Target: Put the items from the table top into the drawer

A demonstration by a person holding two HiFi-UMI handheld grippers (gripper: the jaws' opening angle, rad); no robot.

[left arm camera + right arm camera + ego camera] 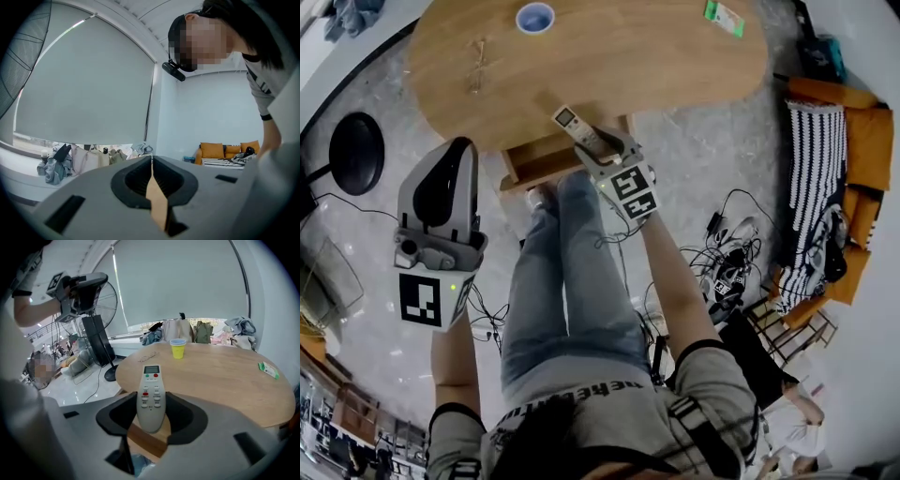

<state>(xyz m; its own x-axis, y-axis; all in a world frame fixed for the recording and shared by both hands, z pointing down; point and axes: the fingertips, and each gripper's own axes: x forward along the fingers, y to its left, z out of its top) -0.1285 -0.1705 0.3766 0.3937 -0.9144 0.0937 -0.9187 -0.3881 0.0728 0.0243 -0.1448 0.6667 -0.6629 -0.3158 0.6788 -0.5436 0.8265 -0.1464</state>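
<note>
My right gripper (592,142) (151,413) is shut on a white remote control (577,129) (150,397), held over the near edge of the round wooden table (656,66) and above the open wooden drawer (534,159) (147,437). On the table stand a yellow cup (177,348) (534,17), a pair of glasses (149,355) (476,67) and a small green packet (268,370) (724,17). My left gripper (459,148) (151,164) is raised well to the left of the drawer, off the table. Its jaws are shut with nothing between them.
A standing fan (101,333) with a round black base (356,152) is left of the table. The person's legs (567,281) stand right below the drawer. Cables (727,253) lie on the floor, and an orange sofa with a striped blanket (834,187) is at the right.
</note>
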